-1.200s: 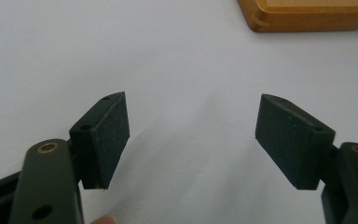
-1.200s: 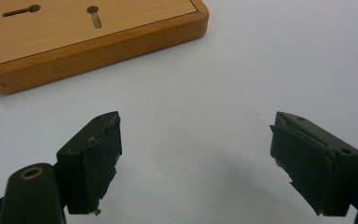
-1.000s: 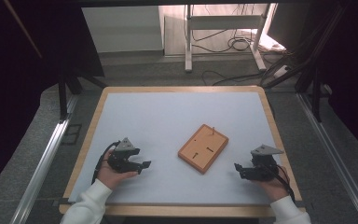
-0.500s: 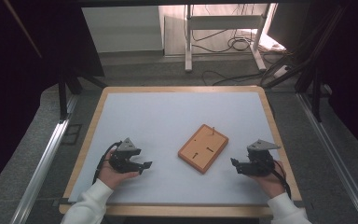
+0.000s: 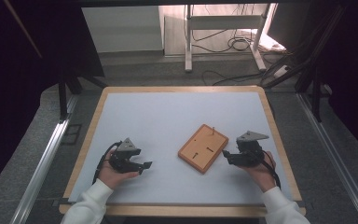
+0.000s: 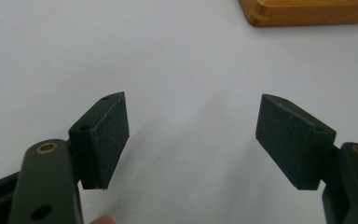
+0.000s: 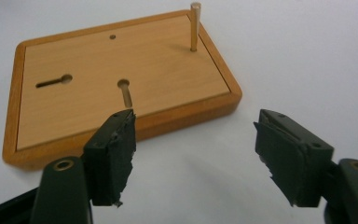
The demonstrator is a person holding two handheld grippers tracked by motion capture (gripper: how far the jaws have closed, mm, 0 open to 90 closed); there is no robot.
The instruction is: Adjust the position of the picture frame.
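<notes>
The right gripper [image 5: 225,156], jaws just closing but empty, approaches the wooden board [image 5: 203,148] near the desk's [image 5: 168,112] front edge; the left gripper [image 5: 145,166] waits open. Next, grip the board's edge squarely.

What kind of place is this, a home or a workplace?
Probably a lab or workshop set up for recording handling work. A white table with a wooden rim stands in a dark metal frame, cables lie on the floor behind it, and hand-held grippers flank one wooden board.
</notes>
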